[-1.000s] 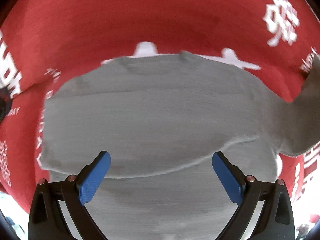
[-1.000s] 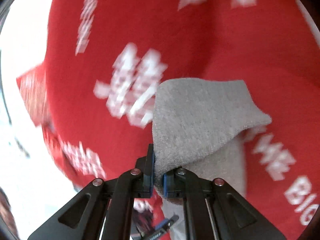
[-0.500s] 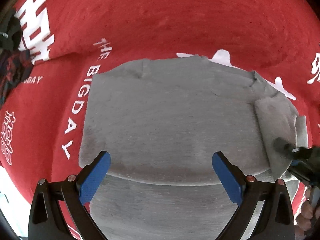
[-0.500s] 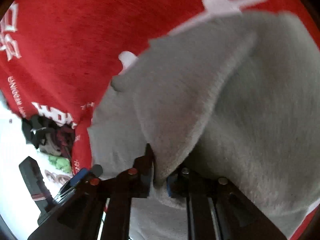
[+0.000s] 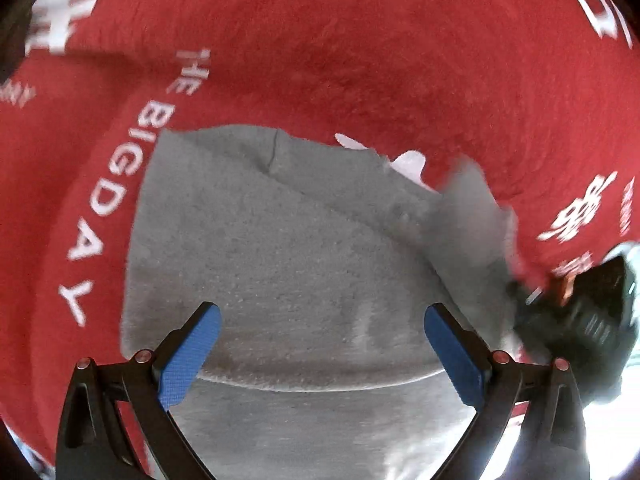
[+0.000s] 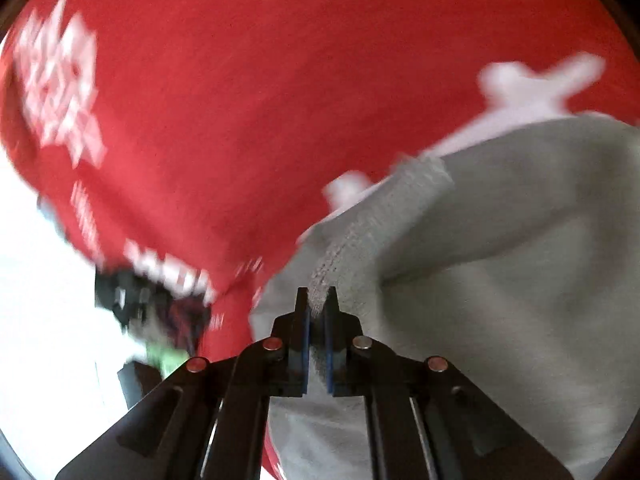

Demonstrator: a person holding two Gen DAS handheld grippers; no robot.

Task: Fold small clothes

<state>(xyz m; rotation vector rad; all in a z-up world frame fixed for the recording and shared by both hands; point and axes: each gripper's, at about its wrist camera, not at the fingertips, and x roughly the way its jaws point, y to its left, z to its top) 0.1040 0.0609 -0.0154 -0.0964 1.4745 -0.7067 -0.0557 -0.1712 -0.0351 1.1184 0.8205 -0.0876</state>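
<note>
A small grey knit garment (image 5: pixel 288 248) lies partly folded on a red cloth (image 5: pixel 320 40) with white lettering. My left gripper (image 5: pixel 320 340) is open and empty, hovering just above the garment's near folded edge. My right gripper (image 6: pixel 317 320) is shut on an edge of the grey garment (image 6: pixel 500 280), holding that flap lifted over the rest. In the left wrist view the right gripper (image 5: pixel 576 312) shows as a dark blur at the garment's right side, next to the raised flap (image 5: pixel 468 216).
The red cloth (image 6: pixel 280 80) covers the work surface all around the garment. A dark and green bundle of other items (image 6: pixel 156 312) lies at the cloth's left edge in the right wrist view. Bright white surroundings lie beyond the cloth.
My right gripper has carried the held grey flap across over the garment. The left gripper has stayed open while the garment shifted rightward in its view.
</note>
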